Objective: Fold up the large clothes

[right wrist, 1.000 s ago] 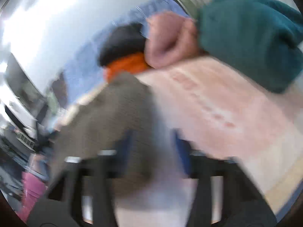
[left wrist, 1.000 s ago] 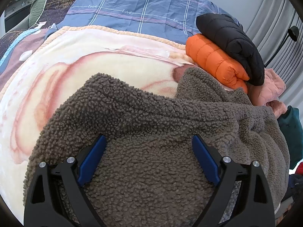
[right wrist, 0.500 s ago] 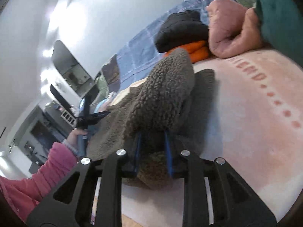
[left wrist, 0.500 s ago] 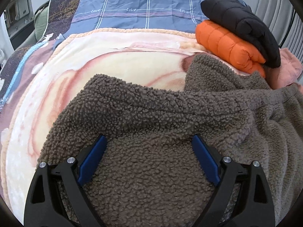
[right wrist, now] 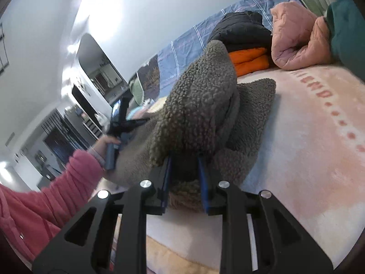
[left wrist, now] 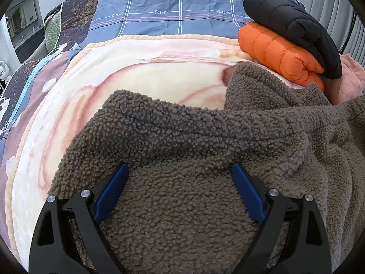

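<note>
Left wrist view, my left gripper (left wrist: 180,178) spread wide over the brown fleece garment (left wrist: 205,141) filling the lower frame, pads clear of the pile; right wrist view, my right gripper (right wrist: 184,166) clamped on a raised fold of fleece at centre frame.

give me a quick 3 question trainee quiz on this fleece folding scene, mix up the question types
1. True or false: the right gripper is shut on a bunched fold of the grey fleece.
2. Multiple choice: what lies directly on top of the orange puffer jacket? A) a teal garment B) the black puffer jacket C) a pillow
3. Short answer: how do the jaws of the left gripper stand over the fleece?

Key
1. True: fleece sits clamped between its blue pads and stands up in a peak.
2. B
3. Wide apart, one finger on each side of a broad patch of fleece, not pinching it.
</note>
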`<state>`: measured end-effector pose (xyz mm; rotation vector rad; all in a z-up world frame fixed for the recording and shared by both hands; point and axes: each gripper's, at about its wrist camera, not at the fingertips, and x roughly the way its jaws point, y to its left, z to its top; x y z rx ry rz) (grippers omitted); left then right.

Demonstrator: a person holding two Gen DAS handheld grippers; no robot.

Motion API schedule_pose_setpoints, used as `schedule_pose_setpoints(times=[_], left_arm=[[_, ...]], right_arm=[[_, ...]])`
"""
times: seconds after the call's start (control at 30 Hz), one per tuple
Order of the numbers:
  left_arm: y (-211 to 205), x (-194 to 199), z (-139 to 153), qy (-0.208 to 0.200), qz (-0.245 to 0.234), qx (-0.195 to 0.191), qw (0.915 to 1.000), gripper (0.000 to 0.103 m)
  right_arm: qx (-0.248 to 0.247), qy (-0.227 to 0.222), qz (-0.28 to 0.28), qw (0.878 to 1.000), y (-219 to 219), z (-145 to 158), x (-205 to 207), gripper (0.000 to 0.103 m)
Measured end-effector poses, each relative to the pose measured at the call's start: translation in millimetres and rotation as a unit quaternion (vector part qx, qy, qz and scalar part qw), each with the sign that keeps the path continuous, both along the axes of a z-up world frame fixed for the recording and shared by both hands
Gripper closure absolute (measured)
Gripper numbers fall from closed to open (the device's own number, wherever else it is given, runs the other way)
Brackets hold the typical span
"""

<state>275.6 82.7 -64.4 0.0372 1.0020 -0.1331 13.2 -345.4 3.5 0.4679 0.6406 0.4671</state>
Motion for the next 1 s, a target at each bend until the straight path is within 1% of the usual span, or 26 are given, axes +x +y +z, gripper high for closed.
schedule_pose_setpoints(times=[0.07,0.23,0.3,0.33,0.4,0.43,0.47,0.5,0.53,0.57,0.6,0.63,0.7,0.77,0.8,0.83,0.87,0.9,0.93,0.97,1.0], left_arm=[[0.5,0.3,0.0,0.000,0.000,-0.001,1.0000,0.010],[-1.4,0.9,-0.2,0.001,0.000,-0.002,1.0000,0.010],[-1.3,1.0,-0.2,0.001,0.000,-0.002,1.0000,0.010],[-1.2,1.2,-0.2,0.001,0.000,-0.002,1.0000,0.010],[-1.3,0.8,-0.3,0.001,0.000,-0.002,1.0000,0.010],[-1.2,0.8,-0.2,0.001,0.000,-0.002,1.0000,0.010],[-1.0,0.8,-0.2,0.001,0.000,-0.002,1.0000,0.010],[-0.9,1.0,-0.2,0.001,0.000,-0.003,1.0000,0.010],[-1.2,0.8,-0.2,0.001,0.000,-0.002,1.0000,0.010],[-1.2,1.0,-0.3,0.001,0.000,-0.002,1.0000,0.010],[-1.1,1.5,-0.4,0.001,0.000,-0.002,1.0000,0.010],[-0.9,0.7,-0.5,0.001,0.000,-0.003,1.0000,0.010],[-1.0,1.2,0.3,0.002,0.000,-0.004,1.0000,0.010],[-0.7,1.0,0.1,0.002,0.000,-0.004,1.0000,0.010],[-0.7,1.5,0.1,0.002,0.000,-0.004,1.0000,0.010],[-0.7,1.4,0.1,0.002,0.000,-0.004,1.0000,0.010],[-1.3,1.6,0.2,0.002,-0.001,-0.004,1.0000,0.010],[-0.2,1.5,0.0,0.002,0.000,-0.004,1.0000,0.010],[-0.2,1.4,0.0,0.002,0.000,-0.005,1.0000,0.010],[-0.4,1.5,0.3,0.001,0.001,-0.007,1.0000,0.010],[-1.0,1.3,0.4,0.001,0.000,-0.006,1.0000,0.010]], right_arm=[[-0.009,0.002,-0.001,1.000,2.8,-1.6,-5.4,0.079],[0.015,0.014,-0.005,1.000,-1.4,-7.4,-8.0,0.078],[0.002,0.012,-0.005,1.000,-2.7,-5.5,-7.1,0.077],[-0.008,0.009,-0.005,1.000,-4.6,-4.1,-4.4,0.072],[-0.029,0.006,-0.004,1.000,-11.5,-2.9,5.1,0.052],[-0.048,0.009,-0.018,0.999,-19.1,-3.5,14.6,0.010],[-0.052,0.009,-0.024,0.998,-25.2,-5.8,22.1,0.002],[-0.042,0.015,0.000,0.999,-31.1,-10.7,33.9,0.002],[-0.018,0.034,0.033,0.999,-36.0,-17.5,47.3,0.002],[0.029,0.059,0.069,0.995,-41.3,-26.6,62.3,0.002],[0.056,0.069,0.096,0.991,-42.3,-31.5,72.1,0.004],[0.062,0.070,0.115,0.989,-40.4,-33.0,79.3,0.006],[0.026,0.043,0.137,0.989,-30.6,-24.1,86.5,0.008],[-0.006,0.007,0.167,0.986,-22.0,-7.3,88.7,0.016],[-0.013,-0.005,0.184,0.983,-19.3,0.2,90.2,0.016],[-0.014,-0.008,0.200,0.980,-16.7,4.9,92.5,0.024],[-0.026,0.002,0.207,0.978,-12.3,7.0,96.6,0.051],[-0.046,0.018,0.194,0.980,-9.2,6.3,100.8,0.074],[-0.060,0.036,0.171,0.983,-8.7,4.6,104.0,0.082],[-0.050,0.054,0.153,0.985,-13.5,2.8,103.6,0.086],[-0.051,0.065,0.134,0.988,-19.8,2.8,100.1,0.087]])
